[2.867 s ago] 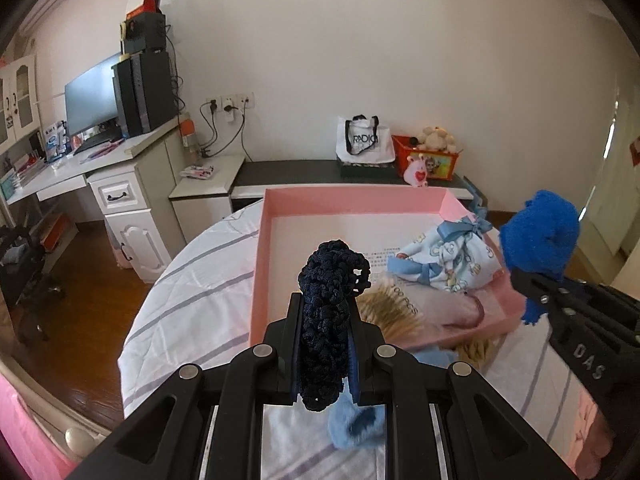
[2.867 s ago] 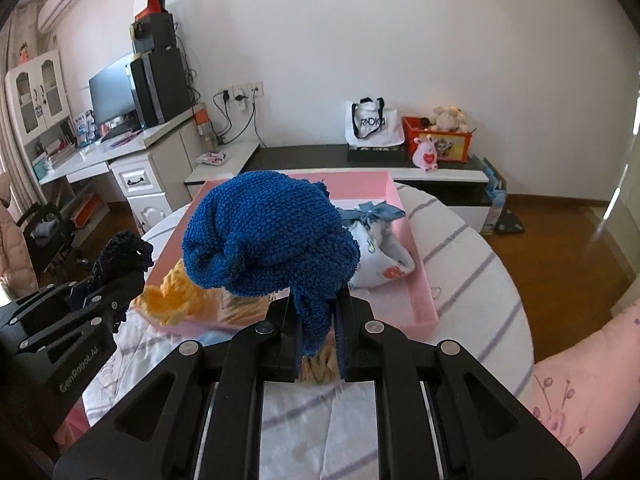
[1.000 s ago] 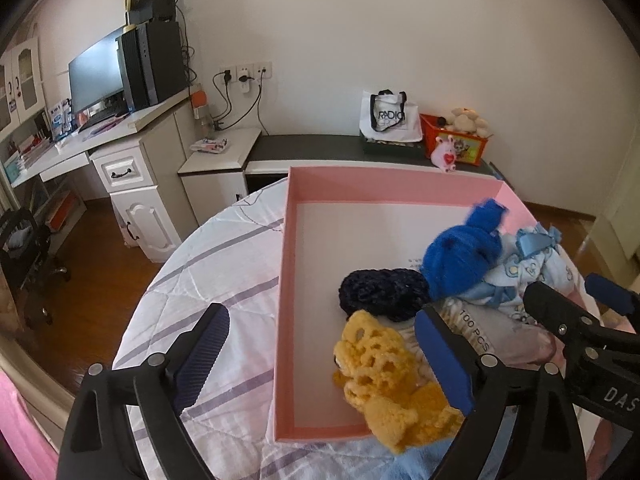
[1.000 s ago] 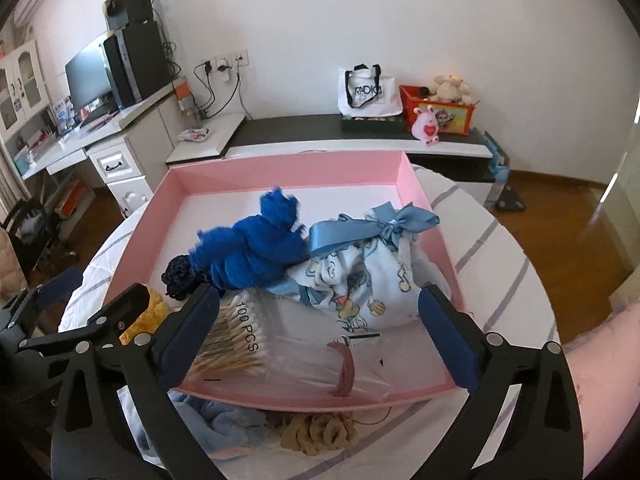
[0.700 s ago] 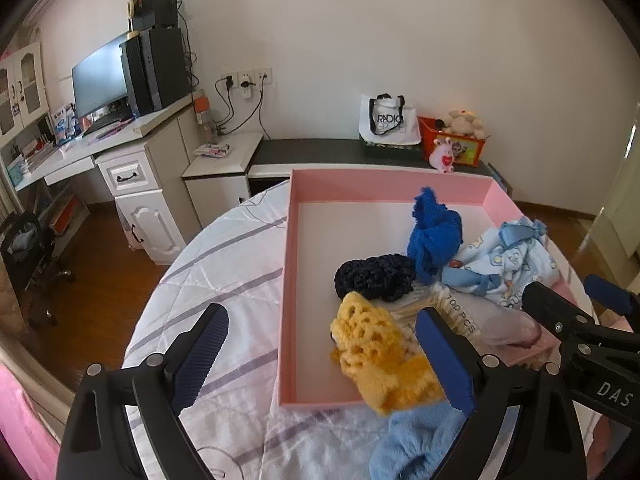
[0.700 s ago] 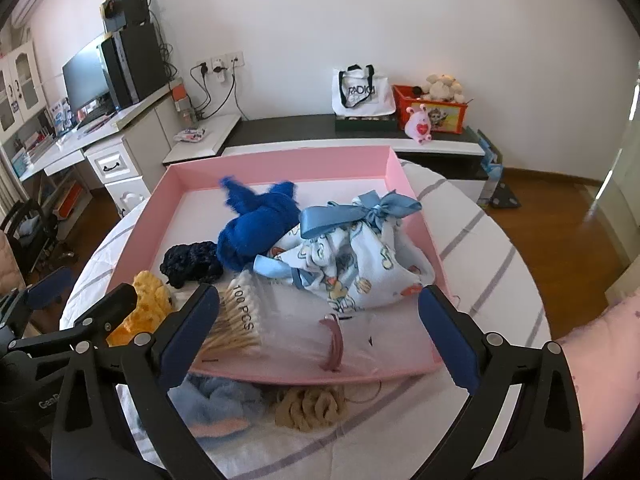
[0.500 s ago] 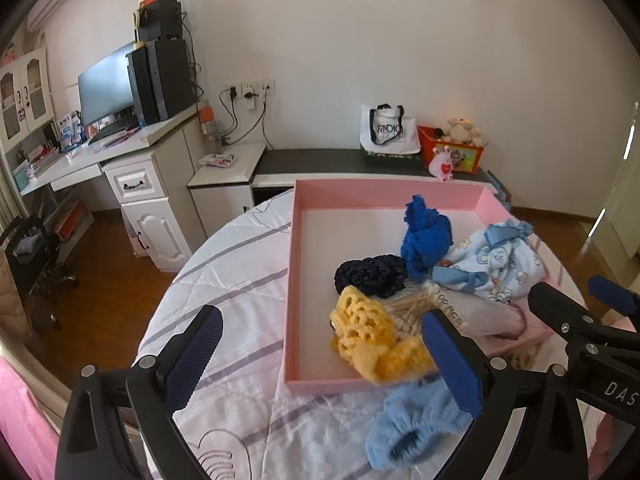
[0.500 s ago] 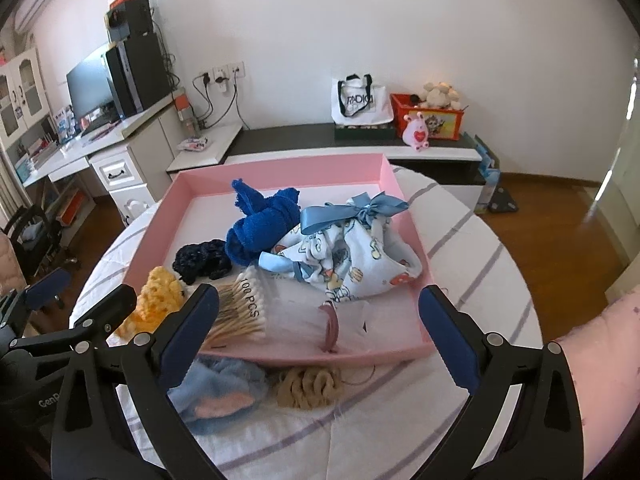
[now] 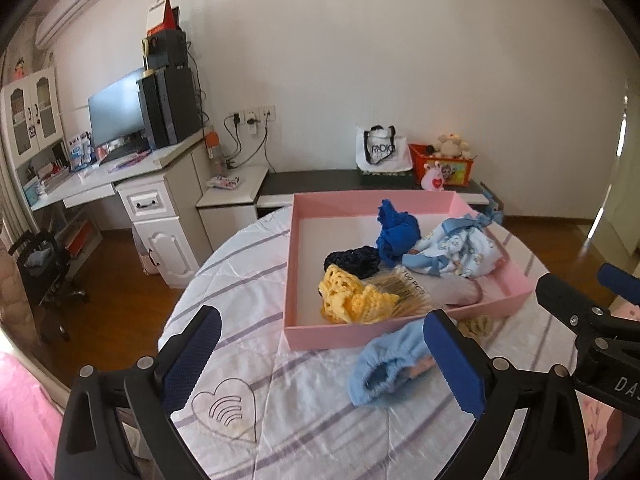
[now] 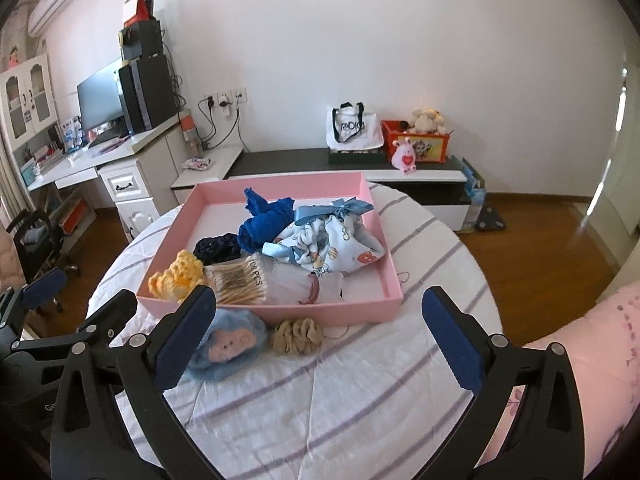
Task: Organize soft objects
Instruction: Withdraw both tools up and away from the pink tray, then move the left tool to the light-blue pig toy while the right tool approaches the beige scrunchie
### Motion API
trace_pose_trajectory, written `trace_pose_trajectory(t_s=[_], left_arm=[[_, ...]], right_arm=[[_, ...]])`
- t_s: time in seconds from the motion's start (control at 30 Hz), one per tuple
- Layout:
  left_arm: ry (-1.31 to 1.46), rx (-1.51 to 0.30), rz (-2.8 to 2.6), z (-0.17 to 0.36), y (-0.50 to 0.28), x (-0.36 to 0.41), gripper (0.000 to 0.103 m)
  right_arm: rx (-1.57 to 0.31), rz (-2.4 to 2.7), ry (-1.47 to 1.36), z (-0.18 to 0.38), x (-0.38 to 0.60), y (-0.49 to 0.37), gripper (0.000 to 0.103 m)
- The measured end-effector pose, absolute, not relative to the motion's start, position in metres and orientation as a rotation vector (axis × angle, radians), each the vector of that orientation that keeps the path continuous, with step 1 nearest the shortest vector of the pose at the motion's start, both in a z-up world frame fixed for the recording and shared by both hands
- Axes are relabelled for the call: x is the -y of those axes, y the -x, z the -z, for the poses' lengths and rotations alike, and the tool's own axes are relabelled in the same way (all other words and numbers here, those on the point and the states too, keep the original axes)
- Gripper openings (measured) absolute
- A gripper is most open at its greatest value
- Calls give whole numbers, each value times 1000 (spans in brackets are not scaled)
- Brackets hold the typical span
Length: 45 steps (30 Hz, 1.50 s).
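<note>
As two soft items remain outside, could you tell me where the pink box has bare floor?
The pink box is bare at its far left, behind the navy scrunchie and left of the blue knit. Its near edge and right half are crowded by the cotton swabs and the printed pouch.

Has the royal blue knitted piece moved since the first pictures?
Yes. The royal blue knitted piece left the right gripper and now lies inside the pink tray, against the baby-print bundle.

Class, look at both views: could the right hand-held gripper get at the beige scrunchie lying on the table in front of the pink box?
Probably yes. The right hand-held gripper stands open and empty, the beige scrunchie lies just ahead on the table, outside the pink box, with nothing over it.
</note>
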<state>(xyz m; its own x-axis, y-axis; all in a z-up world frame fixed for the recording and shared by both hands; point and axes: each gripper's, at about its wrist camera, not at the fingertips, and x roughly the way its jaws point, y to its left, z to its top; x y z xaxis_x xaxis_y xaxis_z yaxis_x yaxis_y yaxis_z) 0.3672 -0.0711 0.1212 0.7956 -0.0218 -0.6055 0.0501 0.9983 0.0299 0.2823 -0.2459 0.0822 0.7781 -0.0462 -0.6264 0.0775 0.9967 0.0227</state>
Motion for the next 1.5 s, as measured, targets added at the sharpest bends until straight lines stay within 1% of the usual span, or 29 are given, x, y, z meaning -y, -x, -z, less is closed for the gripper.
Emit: trace_pose_trajectory(t_s=[0.57,0.8,1.1,1.5], left_arm=[[-49,-454,60,-174,-257,72,103],[-41,-395,75,-181,-223,70,103],[-45,-364,65,-182,-213,76,103],[-45,-350,52,-181,-209,78,103]], right_arm=[[-474,66,-17,-137,243,-197,103],[-386,62,-16,-154,244,-169,103],[-339,65,-12,-159,243,-152,103],[-324,60,-10,-160,243,-144,103]])
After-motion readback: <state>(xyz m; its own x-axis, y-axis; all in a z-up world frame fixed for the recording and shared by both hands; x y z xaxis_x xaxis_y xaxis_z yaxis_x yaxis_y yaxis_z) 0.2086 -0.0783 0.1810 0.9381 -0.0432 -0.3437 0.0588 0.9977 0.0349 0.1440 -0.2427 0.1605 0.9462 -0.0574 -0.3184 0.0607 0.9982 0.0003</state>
